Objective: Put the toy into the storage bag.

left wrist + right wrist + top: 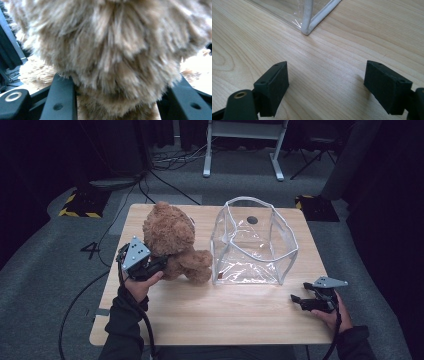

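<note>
A: Where is the brown, shaggy plush teddy bear (172, 242) at this moment?

B: It sits on the left half of the pale wooden worktop (225, 315), closer to the far edge than to the near one, with one paw stretched toward the middle. Just beside that paw stands the clear plastic bag with white piping along its seams (255, 242), mouth open upward, on the right half of the worktop. Bear and bag look very close; I cannot tell whether they touch.

A: And the left gripper (150, 265)?

B: It is at the bear's near-left side, held in the person's left hand (141, 284). In the left gripper view its black fingers (60, 100) are pinching the bear (112, 62): thick fur bulges between them and presses against both inner faces. The fingers are not pressed together, since the plush body keeps them apart.

A: Is the bear lifted off the wood?

B: I cannot tell; its underside is hidden by its own fur and by the gripper.

A: What about the right gripper (300, 301)?

B: It lies low near the right end of the near edge, in the person's right hand (330, 315), well apart from the bear. Its fingers (274, 85) are spread wide with bare wood (324, 82) between them. They point toward the bag's near corner (308, 27), where the white piping meets the worktop, and they are clear of it.
</note>
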Action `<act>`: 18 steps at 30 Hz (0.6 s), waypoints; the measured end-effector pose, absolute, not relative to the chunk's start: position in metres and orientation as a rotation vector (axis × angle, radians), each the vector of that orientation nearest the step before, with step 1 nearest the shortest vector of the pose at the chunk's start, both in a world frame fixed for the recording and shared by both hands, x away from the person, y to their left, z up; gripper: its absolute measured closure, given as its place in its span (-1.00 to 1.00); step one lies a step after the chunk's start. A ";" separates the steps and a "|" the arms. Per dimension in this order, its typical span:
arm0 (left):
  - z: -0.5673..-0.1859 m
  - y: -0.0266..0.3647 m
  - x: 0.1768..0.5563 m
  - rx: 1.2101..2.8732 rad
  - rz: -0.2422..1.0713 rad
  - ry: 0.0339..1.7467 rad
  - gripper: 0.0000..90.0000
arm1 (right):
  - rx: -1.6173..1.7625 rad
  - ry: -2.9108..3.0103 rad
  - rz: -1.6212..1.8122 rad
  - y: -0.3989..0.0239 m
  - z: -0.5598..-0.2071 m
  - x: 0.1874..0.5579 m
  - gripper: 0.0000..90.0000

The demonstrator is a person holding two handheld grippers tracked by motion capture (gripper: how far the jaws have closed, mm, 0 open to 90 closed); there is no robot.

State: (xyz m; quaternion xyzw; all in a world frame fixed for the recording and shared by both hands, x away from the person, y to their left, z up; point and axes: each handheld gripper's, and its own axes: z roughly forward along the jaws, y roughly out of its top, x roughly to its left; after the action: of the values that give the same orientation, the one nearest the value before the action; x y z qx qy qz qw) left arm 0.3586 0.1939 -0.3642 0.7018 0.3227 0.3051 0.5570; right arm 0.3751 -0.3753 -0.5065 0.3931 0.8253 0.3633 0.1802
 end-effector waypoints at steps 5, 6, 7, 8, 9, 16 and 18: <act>-0.355 0.191 0.365 1.646 0.731 0.755 0.16 | 1.111 2.332 1.027 -0.375 -0.507 0.375 -0.57; -0.354 0.191 0.365 1.637 0.726 0.759 0.16 | 1.111 2.331 1.027 -0.375 -0.507 0.375 -0.57; -0.352 0.190 0.367 1.629 0.727 0.757 0.16 | 1.111 2.332 1.026 -0.375 -0.507 0.375 -0.57; -0.351 0.189 0.368 1.625 0.727 0.757 0.16 | 1.111 2.332 1.026 -0.375 -0.507 0.375 -0.57; -0.349 0.189 0.369 1.620 0.729 0.758 0.16 | 1.111 2.332 1.027 -0.375 -0.507 0.375 -0.57; -0.338 0.185 0.376 1.598 0.737 0.752 0.16 | 1.110 2.332 1.026 -0.375 -0.507 0.375 -0.57; -0.334 0.185 0.378 1.586 0.737 0.751 0.16 | 1.111 2.332 1.026 -0.375 -0.507 0.375 -0.57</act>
State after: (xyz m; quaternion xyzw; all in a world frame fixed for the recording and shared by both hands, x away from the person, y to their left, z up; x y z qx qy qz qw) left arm 0.3778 0.1848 -0.3345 0.6784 0.3215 0.3155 0.5804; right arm 0.3751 -0.3753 -0.5065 0.3931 0.8253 0.3632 0.1801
